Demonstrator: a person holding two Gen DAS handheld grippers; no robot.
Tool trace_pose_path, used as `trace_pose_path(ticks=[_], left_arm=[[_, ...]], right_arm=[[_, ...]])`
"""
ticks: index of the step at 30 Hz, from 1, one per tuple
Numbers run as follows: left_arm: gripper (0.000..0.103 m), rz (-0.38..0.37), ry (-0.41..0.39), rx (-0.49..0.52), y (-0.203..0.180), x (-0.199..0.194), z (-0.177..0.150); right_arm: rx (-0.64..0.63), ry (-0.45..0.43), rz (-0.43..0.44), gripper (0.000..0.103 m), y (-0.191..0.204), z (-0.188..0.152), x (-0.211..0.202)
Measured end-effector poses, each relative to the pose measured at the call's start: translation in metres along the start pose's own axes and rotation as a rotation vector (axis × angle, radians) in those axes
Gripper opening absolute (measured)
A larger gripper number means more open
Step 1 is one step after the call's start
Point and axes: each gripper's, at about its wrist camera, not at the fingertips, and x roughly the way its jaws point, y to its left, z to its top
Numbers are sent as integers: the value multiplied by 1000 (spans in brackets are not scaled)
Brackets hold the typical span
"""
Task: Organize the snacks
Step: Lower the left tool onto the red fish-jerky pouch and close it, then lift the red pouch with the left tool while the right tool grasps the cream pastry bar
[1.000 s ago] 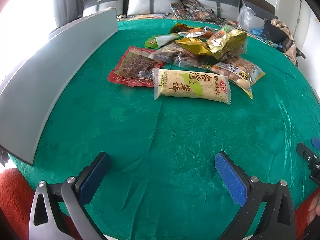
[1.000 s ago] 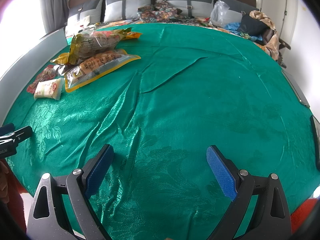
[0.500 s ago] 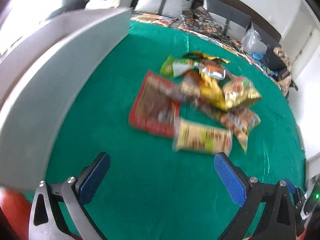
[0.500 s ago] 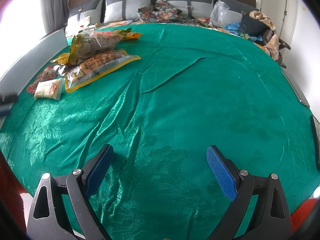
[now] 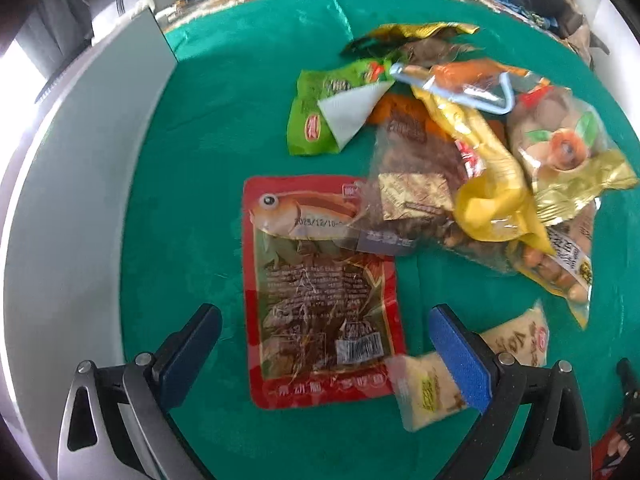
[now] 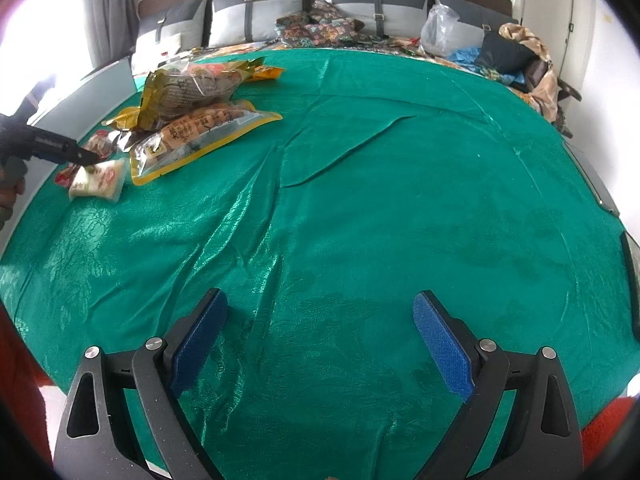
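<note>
Left gripper (image 5: 324,354) hangs wide open over the red fish packet (image 5: 320,292), gripping nothing; that packet lies flat on the green cloth (image 5: 208,152), beside the snack pile (image 5: 472,152). Right gripper (image 6: 320,340), spread wide and empty, sits well apart.

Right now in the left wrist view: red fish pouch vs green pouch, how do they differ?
The red fish pouch lies flat between the open left tool fingers; the green pouch sits farther back. The red one shows a fish picture and barcode; the green one has a white folded corner over it. The red one looks larger, though the fisheye exaggerates that. Both rest on the green cloth at the pile's edge.
</note>
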Motion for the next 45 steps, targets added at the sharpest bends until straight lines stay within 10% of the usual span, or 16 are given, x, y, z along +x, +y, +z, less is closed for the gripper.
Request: trace_pose_path(ticks=[15, 19, 29, 45], left_arm=[[102, -35, -12, -59, 22, 12, 7], [68, -50, -43, -15, 1, -6, -1], [44, -37, -92, -24, 1, -27, -22], [43, -98, -127, -143, 32, -39, -70]], right_arm=[[-10, -5, 8, 96, 1, 2, 2], [-12, -8, 9, 96, 1, 2, 3], [-12, -11, 9, 96, 1, 2, 4], [-12, -15, 9, 96, 1, 2, 4]])
